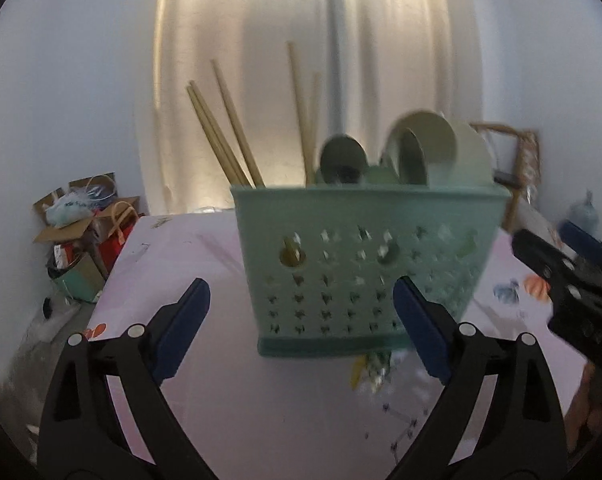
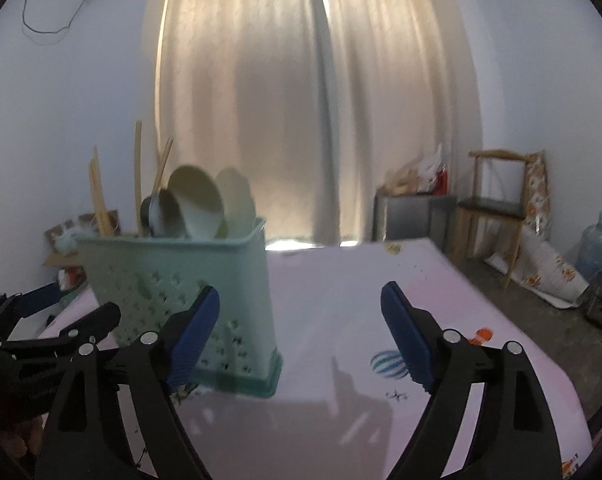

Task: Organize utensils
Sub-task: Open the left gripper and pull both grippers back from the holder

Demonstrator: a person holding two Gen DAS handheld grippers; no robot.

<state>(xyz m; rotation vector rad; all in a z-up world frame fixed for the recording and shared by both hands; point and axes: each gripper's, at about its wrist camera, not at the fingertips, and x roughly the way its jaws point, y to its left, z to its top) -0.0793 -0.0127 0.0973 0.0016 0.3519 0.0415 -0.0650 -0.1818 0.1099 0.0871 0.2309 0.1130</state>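
The green basket stands upright on the tabletop, holding chopsticks and spoons. The left tool faces the basket's front wall, jaws spread, pinching nothing. The right tool sits just right of the basket, also spread and empty. Likely step: withdrawing. Back both tools straight off, clear of the basket.

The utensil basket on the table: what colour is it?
Mint green basket, seen best in the left wrist view.
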